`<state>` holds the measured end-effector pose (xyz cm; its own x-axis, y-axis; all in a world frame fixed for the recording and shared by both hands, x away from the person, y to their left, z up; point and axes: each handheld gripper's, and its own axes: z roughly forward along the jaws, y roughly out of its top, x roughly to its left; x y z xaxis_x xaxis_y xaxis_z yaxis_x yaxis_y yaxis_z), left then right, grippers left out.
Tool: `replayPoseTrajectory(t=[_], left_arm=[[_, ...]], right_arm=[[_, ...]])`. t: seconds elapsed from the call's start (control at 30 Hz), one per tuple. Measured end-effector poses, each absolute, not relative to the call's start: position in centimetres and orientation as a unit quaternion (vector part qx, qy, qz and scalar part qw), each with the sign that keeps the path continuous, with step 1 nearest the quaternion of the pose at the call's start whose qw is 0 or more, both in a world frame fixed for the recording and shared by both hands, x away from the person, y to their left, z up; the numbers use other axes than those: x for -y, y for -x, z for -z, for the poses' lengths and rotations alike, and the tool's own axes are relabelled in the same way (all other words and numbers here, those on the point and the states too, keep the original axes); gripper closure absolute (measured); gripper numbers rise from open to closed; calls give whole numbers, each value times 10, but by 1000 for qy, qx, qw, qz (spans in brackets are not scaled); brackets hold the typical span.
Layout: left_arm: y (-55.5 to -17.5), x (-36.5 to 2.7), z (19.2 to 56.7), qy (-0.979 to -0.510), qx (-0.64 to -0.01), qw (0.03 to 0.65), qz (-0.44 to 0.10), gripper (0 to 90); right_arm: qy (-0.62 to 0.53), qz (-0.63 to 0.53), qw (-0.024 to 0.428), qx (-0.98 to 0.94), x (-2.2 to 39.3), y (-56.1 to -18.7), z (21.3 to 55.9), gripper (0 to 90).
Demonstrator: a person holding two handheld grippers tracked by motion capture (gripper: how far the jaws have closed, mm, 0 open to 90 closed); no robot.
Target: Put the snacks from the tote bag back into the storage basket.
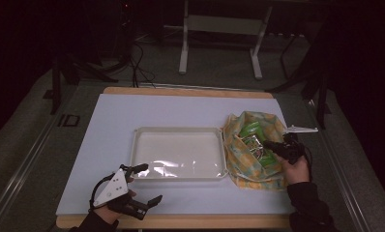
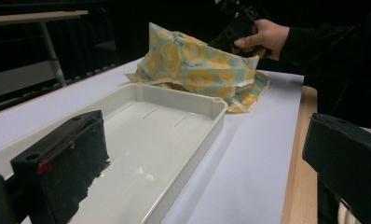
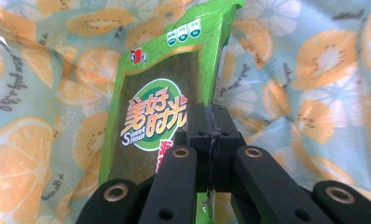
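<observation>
Snack packet (image 3: 160,107) nipped by right gripper (image 3: 210,122), lower edge hidden behind jaws.

Left gripper (image 1: 141,182) rests low with fingers (image 2: 62,163) spread wide; right gripper (image 1: 269,144) fingers (image 3: 207,126) appear pressed together.

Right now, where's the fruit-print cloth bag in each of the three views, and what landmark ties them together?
High view: the fruit-print bag lies right of centre, against the white tray's right end, with the right gripper reaching into it.
Left gripper view: the bag sits upper centre, beyond the tray's far end.
Right gripper view: its cloth forms the backdrop behind a green snack packet.
Shared landmark: the orange-slice print.
</observation>
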<state>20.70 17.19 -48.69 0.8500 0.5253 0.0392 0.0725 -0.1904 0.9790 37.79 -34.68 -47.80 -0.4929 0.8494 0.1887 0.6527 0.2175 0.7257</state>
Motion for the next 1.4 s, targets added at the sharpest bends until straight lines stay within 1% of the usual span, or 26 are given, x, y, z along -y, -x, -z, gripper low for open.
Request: replayPoseTrajectory(t=[0.53, 0.9, 1.17, 1.4], left_arm=[[-207, -172, 487, -747, -199, 606, -187, 3], [-207, -172, 487, -747, -199, 606, -188, 3], [-207, -171, 487, -746, -200, 607, -188, 4], [-208, -171, 487, -747, -199, 606, -187, 3]], right_arm=[[-501, -438, 147, -731, 367, -363, 454, 897], [-509, -451, 166, -714, 377, -356, 440, 897], [-511, -459, 168, -707, 382, -350, 434, 897], [-518, -464, 181, -696, 388, -344, 425, 897]])
